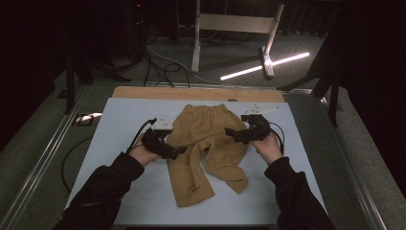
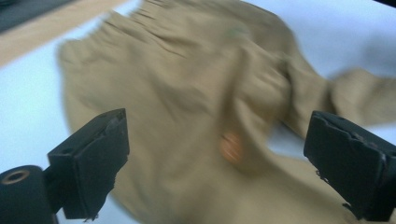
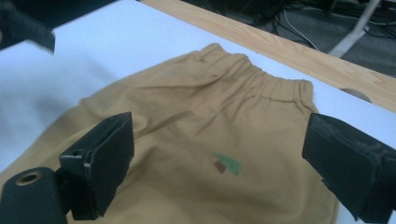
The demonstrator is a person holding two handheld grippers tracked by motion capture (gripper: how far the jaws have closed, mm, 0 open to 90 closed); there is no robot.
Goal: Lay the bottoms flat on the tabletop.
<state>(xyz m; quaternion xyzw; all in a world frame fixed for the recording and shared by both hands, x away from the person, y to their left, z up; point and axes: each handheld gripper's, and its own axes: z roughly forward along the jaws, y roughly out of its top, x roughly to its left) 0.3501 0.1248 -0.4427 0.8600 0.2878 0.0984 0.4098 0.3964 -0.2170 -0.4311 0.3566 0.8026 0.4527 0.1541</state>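
Trousers of tan cloth lie flat on the white table, waistband at the far end and two legs toward the person, spread between the two grippers. Left gripper sits at the trousers' left edge with its tips over the cloth, jaws spread wide and gripping nothing, the fabric lying just beyond and under them in its own view. Right gripper sits at the right edge, jaws likewise wide, a small green patch on the cloth between them.
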